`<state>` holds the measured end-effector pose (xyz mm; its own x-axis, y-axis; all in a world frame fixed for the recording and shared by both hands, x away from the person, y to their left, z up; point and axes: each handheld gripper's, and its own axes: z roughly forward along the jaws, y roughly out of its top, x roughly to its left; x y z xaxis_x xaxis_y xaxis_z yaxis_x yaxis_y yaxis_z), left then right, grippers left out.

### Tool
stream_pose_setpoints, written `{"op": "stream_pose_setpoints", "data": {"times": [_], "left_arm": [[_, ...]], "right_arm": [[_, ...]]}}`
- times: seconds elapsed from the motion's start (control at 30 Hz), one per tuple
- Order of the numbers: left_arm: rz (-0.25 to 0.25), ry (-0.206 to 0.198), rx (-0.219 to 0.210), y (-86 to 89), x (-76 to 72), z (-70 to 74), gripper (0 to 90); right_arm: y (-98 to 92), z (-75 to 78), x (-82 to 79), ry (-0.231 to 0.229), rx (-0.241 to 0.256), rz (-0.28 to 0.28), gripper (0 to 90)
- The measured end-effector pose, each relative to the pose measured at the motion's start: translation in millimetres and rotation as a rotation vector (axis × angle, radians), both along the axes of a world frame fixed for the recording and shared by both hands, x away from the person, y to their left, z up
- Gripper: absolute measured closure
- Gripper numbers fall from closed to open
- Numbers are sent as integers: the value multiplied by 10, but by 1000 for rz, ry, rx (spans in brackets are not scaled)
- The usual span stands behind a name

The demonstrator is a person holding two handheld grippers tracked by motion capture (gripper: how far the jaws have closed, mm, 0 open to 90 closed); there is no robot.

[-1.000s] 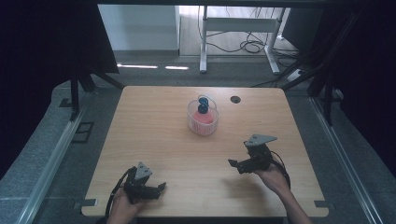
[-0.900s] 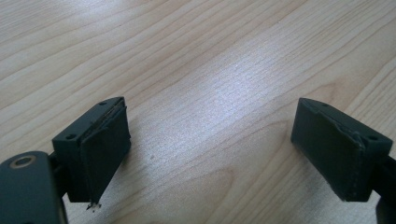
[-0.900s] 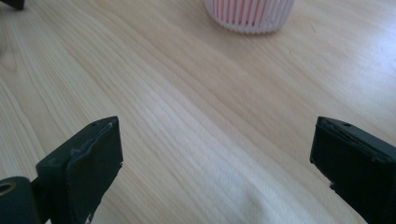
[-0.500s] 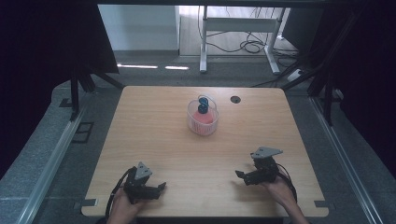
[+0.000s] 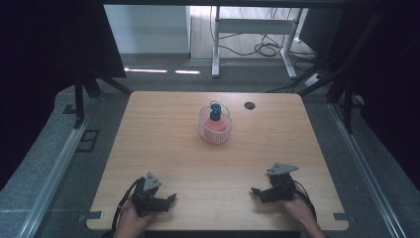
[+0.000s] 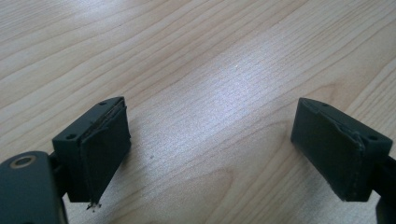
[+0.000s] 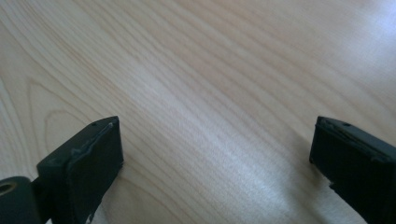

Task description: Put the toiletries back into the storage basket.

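Since a second ago, the right gripper has drawn back from mid-surface toward the near edge, while the left gripper has stayed put.

From the high view, a clear cup with a pink base and a blue piece inside stands on the wooden surface, well beyond both grippers and roughly between them. A small dark round hole lies just right of the cup, toward the far edge. Each gripper rests low near the near edge, well apart from the cup.

Through the left gripper view, the left gripper has its jaws spread wide over bare wood, holding nothing.

Through the right gripper view, the right gripper likewise has its jaws wide apart, with wood grain between them.
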<state>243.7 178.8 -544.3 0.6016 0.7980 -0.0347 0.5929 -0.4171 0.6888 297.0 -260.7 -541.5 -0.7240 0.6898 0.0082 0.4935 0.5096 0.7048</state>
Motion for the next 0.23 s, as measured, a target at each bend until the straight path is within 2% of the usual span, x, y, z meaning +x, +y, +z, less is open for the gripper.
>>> {"op": "stream_pose_setpoints", "data": {"times": [0.23], "left_arm": [[-1, 0, 1, -2, -2, -1, 113]], "right_arm": [[14, -22, -6, -2, -12, 3, 0]]}}
